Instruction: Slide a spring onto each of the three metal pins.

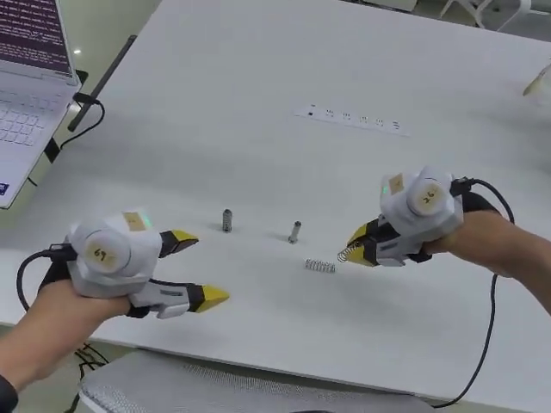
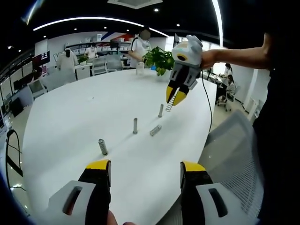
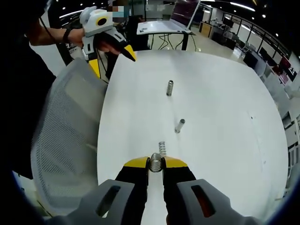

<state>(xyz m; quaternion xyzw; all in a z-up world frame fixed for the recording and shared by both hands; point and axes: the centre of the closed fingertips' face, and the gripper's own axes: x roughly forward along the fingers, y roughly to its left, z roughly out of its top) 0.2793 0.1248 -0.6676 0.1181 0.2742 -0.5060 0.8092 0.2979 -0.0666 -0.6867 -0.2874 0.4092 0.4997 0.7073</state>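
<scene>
One pin was found already sleeved with a spring. A bare pin stood near it, and a third pin was perhaps glimpsed by the right tongs. These were clenched on a small shiny coiled spring. A loose spring lay on the bench near the bare pin. The left tongs were held released.

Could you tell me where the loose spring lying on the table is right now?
In the head view the loose spring lies flat on the table, just below and right of the bare pin and left of the right tongs.
</scene>
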